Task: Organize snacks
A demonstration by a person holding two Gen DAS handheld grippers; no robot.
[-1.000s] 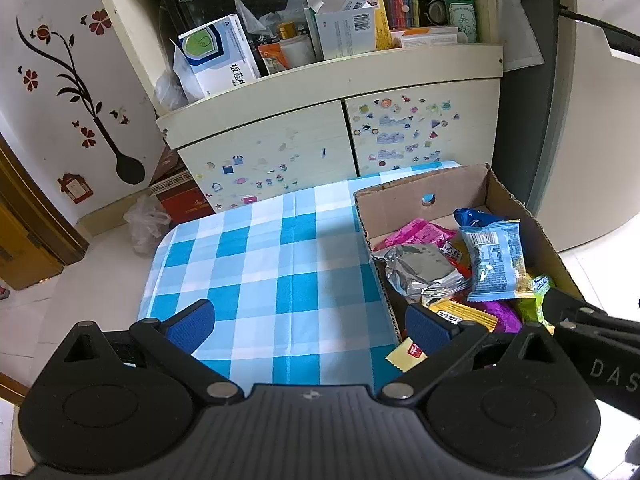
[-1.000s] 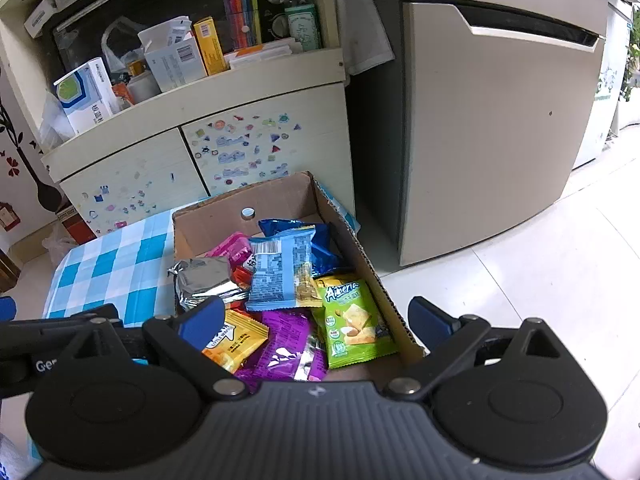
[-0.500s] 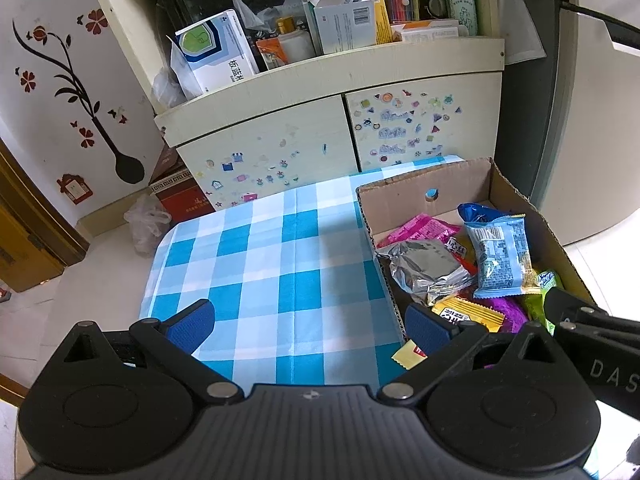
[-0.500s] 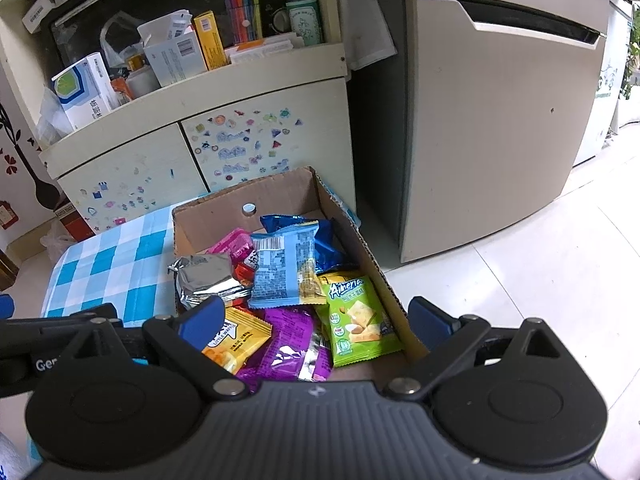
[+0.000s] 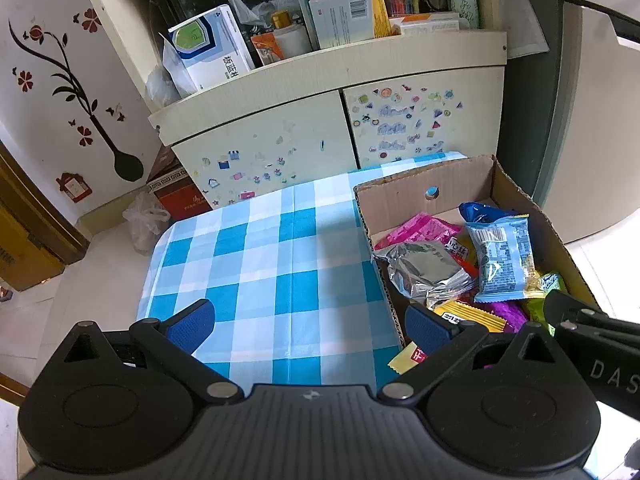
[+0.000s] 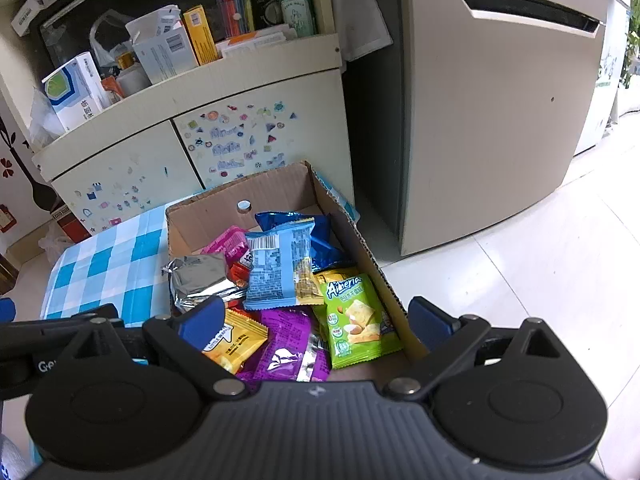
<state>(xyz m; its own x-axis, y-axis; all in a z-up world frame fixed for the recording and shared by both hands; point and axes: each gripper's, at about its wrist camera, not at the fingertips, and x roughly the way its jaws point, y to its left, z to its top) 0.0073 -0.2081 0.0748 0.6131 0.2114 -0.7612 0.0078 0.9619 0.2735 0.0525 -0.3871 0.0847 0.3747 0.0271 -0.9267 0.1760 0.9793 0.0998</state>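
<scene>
Both views have crept slightly forward and upward over the last second; the snacks keep their places, so the sorting itself shows no change. Left gripper (image 5: 306, 326) hovers over the checked worktop (image 5: 280, 264), jaws apart and empty, its right pad by the box's left wall. Right gripper (image 6: 316, 318) hangs above the near end of the box (image 6: 276, 186), jaws apart and empty. Box stands at the worktop's right edge, holding a loose pile: silver pack (image 6: 198, 280), pale-blue pack (image 6: 280, 264), green pack (image 6: 356, 316), purple pack (image 6: 288, 344), yellow pack (image 6: 236, 338). One yellow sachet (image 5: 406, 360) lies outside, against the box's near-left corner. Box walls and overlapping packs hinder any grasp; cabinet (image 5: 320, 128) stands behind the worktop.
</scene>
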